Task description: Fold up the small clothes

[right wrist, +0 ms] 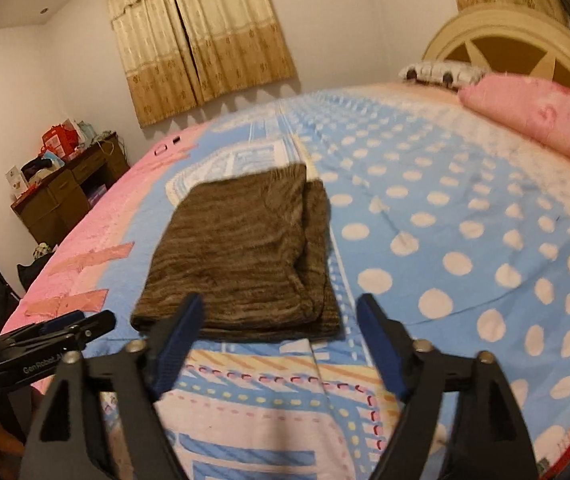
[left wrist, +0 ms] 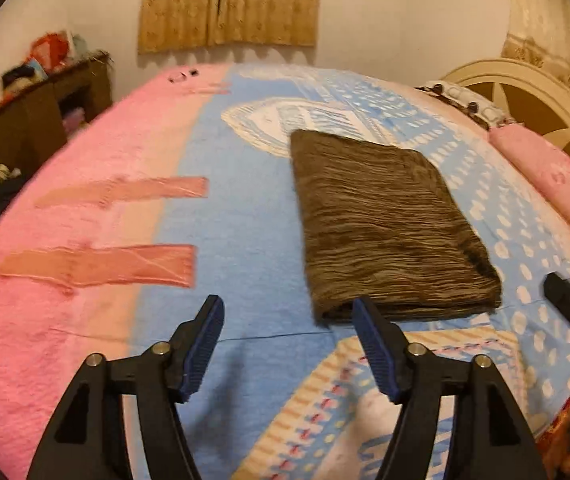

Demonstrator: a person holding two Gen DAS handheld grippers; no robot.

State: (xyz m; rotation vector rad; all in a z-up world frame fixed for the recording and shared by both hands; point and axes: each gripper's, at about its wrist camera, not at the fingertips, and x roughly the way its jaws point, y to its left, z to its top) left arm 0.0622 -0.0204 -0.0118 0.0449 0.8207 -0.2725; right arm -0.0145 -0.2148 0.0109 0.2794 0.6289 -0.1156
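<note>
A: Which step is this?

B: Left gripper (left wrist: 289, 316) and right gripper (right wrist: 279, 312) both gape empty, near the brown garment (left wrist: 385, 224), which lies folded flat on the bedspread (left wrist: 245, 208) (fold looks finished).

A: Next?

B: Probably set it aside or fetch another piece.

A: Any writing?

B: "GenRobot" on the left gripper's body; the rest is cut off.

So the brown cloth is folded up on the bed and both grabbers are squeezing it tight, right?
Not quite. The brown cloth is folded on the bed, but neither grabber squeezes it. The right wrist view shows the right gripper open and empty in front of the cloth; the left wrist view shows the left gripper open too.
</note>
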